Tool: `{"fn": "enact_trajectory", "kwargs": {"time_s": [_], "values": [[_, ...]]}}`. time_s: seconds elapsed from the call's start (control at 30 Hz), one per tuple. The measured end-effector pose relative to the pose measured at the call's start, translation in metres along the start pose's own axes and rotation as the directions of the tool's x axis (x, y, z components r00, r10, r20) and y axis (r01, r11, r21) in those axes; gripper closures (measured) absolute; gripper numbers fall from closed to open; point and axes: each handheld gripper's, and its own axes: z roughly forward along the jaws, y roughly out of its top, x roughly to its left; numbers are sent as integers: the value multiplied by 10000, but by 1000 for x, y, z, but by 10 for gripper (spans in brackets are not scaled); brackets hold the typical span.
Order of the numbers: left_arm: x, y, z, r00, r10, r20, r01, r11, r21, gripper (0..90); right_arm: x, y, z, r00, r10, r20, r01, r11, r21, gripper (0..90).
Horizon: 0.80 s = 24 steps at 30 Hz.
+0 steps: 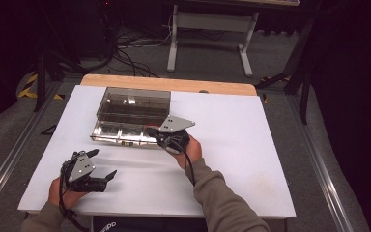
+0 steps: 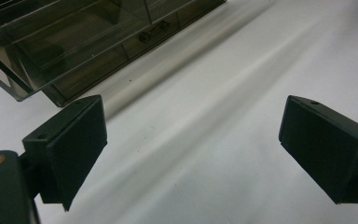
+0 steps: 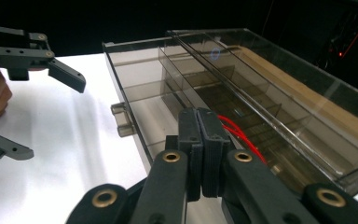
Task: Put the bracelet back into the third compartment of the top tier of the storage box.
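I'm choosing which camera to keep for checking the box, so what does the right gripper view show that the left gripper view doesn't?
Only the right gripper view shows the right gripper, jaws pressed shut with nothing between them, red wires just behind them, the clear box's inner dividers from its end, and its latch tab. Only the left gripper view looks along the left gripper's own wide-open jaws and over bare tabletop. Both share the smoky clear box, the white table and the left gripper.

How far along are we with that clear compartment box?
Done: the lid of the clear box stands raised. In hand: the right gripper, jaws shut with nothing visibly between them, sits at the box's front right corner. The left gripper is open, apart from the box. Left: whether the compartments hold anything is unclear.
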Motion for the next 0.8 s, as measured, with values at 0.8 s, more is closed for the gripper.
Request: {"fn": "enact_trajectory", "kwargs": {"time_s": [0.8], "values": [[5, 0, -2, 9998, -170, -139, 169, 9999, -26, 103, -1, 4, -25, 9975, -12, 713, 35, 9995, -324, 729]]}}
